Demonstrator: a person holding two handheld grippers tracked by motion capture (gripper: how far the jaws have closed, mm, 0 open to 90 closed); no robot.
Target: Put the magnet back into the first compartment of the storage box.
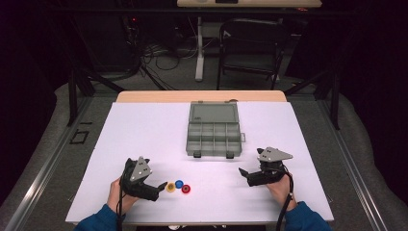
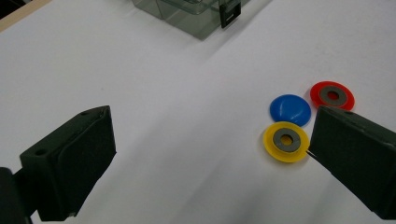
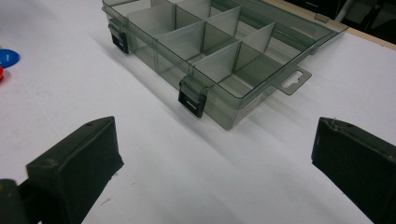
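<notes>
left gripper [image 1: 161, 186] spread wide just beside yellow disc [image 2: 286, 141], blue disc [image 2: 290, 109] and red disc [image 2: 332, 95] adjacent, right gripper [image 1: 243, 173] also released, facing open organizer box [image 1: 213, 130]

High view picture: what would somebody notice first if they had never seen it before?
Probably the three bright discs, yellow, blue and red, bunched near the front of the white table, just off the tip of the open left hand-held gripper. Next comes the grey compartment box lying open at the middle of the table, its compartments looking empty. The right hand-held gripper waits open to its front right.
</notes>
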